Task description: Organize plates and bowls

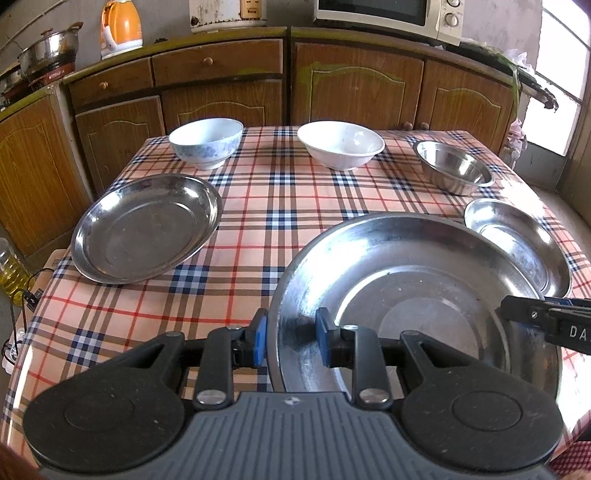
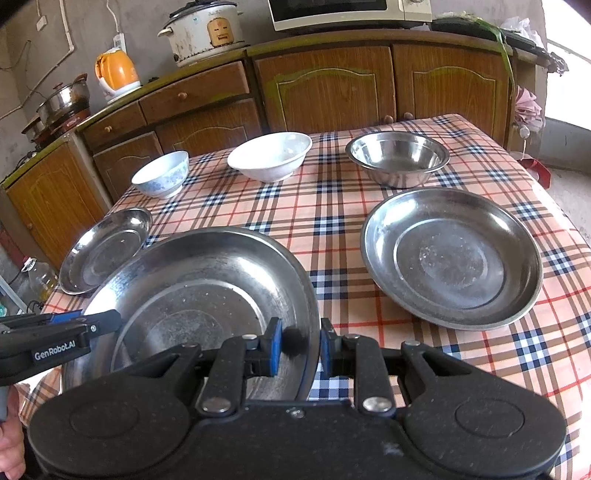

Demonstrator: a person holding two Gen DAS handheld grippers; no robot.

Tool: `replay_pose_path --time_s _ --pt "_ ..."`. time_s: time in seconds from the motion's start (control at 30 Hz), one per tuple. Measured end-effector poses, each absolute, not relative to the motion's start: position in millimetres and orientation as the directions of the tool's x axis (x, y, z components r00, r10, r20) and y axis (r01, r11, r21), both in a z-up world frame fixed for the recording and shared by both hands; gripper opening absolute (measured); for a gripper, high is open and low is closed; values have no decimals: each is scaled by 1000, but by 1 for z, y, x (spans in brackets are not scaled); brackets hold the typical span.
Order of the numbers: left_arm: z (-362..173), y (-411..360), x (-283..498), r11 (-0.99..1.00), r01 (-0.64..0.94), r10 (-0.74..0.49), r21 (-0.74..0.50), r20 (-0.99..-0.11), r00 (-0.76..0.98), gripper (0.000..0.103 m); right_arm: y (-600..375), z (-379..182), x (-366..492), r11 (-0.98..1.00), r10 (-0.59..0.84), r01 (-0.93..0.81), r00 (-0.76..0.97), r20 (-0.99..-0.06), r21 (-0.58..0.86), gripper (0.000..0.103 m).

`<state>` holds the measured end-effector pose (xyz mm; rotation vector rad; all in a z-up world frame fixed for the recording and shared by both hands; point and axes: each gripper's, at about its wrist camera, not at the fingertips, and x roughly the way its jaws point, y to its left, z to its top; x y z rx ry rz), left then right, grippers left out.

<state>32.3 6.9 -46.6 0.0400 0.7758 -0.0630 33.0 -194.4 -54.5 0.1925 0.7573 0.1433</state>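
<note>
A large steel plate [image 1: 424, 295] [image 2: 207, 288] sits near the front of the checked table. My left gripper [image 1: 291, 338] straddles its left rim, one blue pad on each side. My right gripper [image 2: 301, 347] straddles its right rim the same way. A small gap shows between pads and rim, so a firm grip is unclear. A second steel plate [image 1: 147, 229] [image 2: 105, 249] lies at the left, a third [image 1: 517, 247] [image 2: 452, 254] at the right. At the back stand a blue-patterned bowl [image 1: 207, 142] [image 2: 160, 173], a white bowl [image 1: 341, 144] [image 2: 271, 155] and a steel bowl [image 1: 454, 168] [image 2: 399, 158].
Wooden cabinets [image 1: 354, 85] run behind the table with a microwave [image 1: 388, 14], rice cooker [image 2: 205, 31], orange kettle [image 1: 120, 26] and steel pot [image 1: 50, 50] on top. An oil bottle [image 1: 9, 273] and cables sit off the table's left edge.
</note>
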Motion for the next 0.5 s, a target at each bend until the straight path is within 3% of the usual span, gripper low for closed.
replay_pose_path --time_s 0.5 --pt "-59 3 38 997 75 -37 22 -717 696 27 -198 -72 44 969 205 -46 690 -694 241 28"
